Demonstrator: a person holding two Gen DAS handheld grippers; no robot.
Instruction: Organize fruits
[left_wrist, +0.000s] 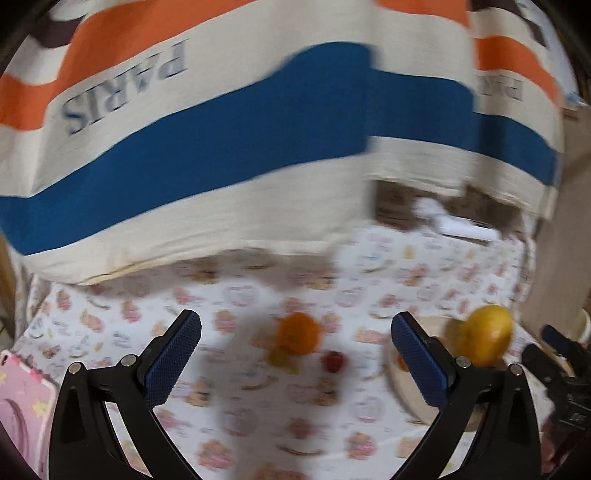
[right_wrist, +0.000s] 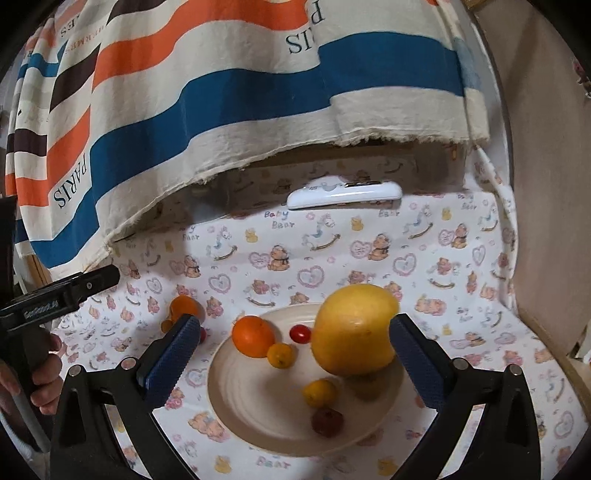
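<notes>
Surface: table under a white cloth (right_wrist: 369, 236) printed with bears and hearts; striped orange/blue/cream fabric (right_wrist: 221, 92) hangs over the back edge.
Plate: cream plate (right_wrist: 258, 406) on the cloth, in front of the right gripper.
On plate: large yellow fruit (right_wrist: 351, 332) on the right side, looks like a grapefruit or pomelo; orange (right_wrist: 253, 336) on the left rim; two small yellow fruits (right_wrist: 281, 355) and (right_wrist: 319, 393); cherry tomato (right_wrist: 300, 333) at the back; dark red fruit (right_wrist: 327, 421) at the front.
Off plate: another orange (left_wrist: 298, 333) on the cloth left of the plate, with a small yellow fruit (left_wrist: 280, 357) touching it and a small red fruit (left_wrist: 333, 361) just beside it.
Right gripper (right_wrist: 295, 369): jaws spread wide, nothing gripped; right finger (right_wrist: 417, 362) overlaps the big yellow fruit's edge, contact unclear.
Left gripper (left_wrist: 295, 358): jaws spread wide, empty, aimed at the loose fruits; view is motion-blurred, so the small fruits are hard to identify.
Hand: person's hand (right_wrist: 44, 376) on the left gripper's handle, seen at the left edge of the right wrist view.
Background: white flat device (right_wrist: 343, 195) at the back of the table under the fabric; pink item (left_wrist: 22, 402) at the left edge.
</notes>
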